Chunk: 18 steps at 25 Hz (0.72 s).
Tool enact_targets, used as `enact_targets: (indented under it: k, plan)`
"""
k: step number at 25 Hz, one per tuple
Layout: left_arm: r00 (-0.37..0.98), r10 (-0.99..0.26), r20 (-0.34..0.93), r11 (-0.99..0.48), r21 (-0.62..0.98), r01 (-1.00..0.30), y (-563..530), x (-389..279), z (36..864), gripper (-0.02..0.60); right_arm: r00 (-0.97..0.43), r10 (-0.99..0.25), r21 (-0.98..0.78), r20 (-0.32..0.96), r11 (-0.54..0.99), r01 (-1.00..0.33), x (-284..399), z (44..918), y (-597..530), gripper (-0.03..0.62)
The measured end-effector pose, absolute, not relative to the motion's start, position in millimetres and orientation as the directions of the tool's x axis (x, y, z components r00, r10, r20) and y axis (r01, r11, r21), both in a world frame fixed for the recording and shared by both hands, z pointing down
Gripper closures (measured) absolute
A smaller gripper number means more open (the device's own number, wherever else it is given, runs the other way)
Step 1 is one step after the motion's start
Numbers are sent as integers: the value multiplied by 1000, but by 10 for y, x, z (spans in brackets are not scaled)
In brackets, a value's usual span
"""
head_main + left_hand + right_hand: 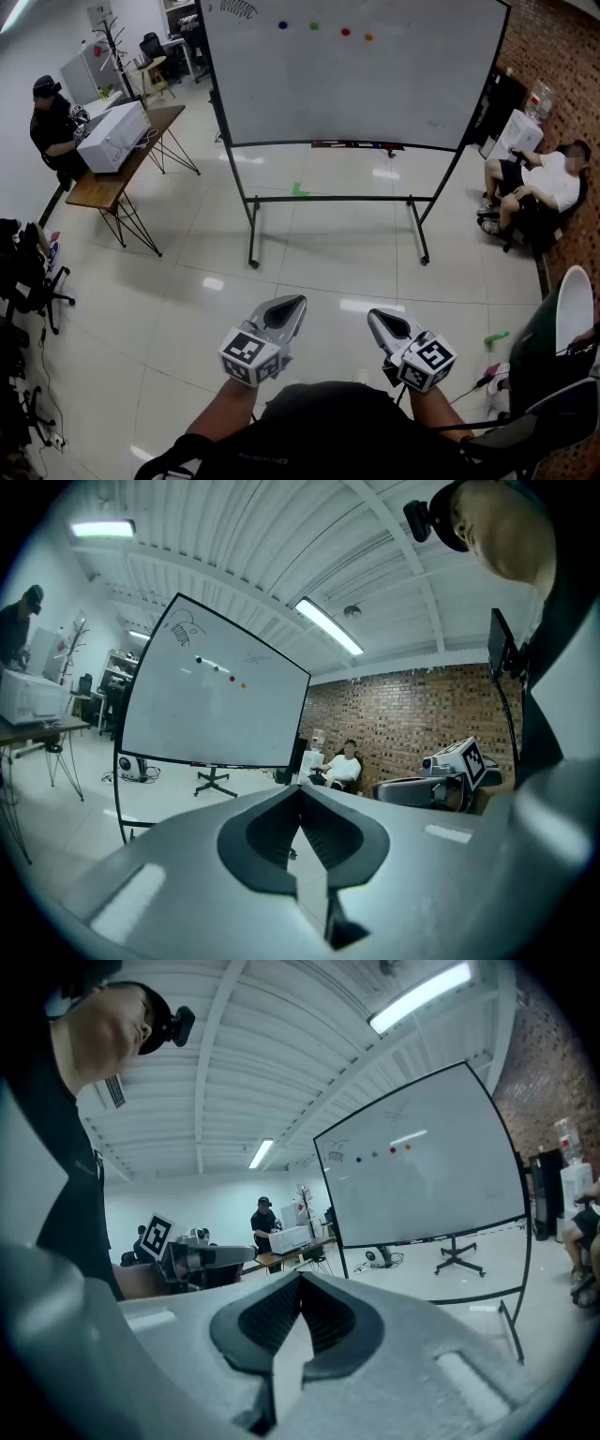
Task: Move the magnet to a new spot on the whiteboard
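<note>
The whiteboard (356,75) stands on a wheeled frame at the far side of the room. Several small magnets sit in a row near its top: blue (282,25), green (314,26), red (345,32) and orange (368,37). My left gripper (298,302) and right gripper (375,316) are held low in front of me, side by side and well short of the board. Both point roughly level toward it. Each is shut with nothing between its jaws, as the left gripper view (300,789) and right gripper view (300,1279) show. The magnets (394,1149) look tiny from here.
The board's stand legs (253,258) spread over the glossy tiled floor ahead. A wooden table (112,178) with a white box stands at left beside a person (52,127). Another person sits by the brick wall (548,183) at right. Office chairs (28,281) line the left edge.
</note>
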<state>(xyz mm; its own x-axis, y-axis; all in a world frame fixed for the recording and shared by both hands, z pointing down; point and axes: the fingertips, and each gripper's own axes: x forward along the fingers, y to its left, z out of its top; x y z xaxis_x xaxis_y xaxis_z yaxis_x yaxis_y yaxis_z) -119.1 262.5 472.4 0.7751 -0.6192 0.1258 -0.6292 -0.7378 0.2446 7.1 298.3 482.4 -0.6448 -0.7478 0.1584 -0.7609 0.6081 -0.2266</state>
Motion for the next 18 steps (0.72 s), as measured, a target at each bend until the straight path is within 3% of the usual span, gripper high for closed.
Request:
enact_targets:
  k: [13,18]
  plan:
    - [784,-607,130,-737,277,-616,2396,-1690,4912,568,-644,-745,-231,176,604,-763,-496,4912,2770,580]
    - [799,-588,121,-745,303,-594,2128,-1579,4900,568,-635,-748,-225,190,597,-770,-432,4861,2499,580]
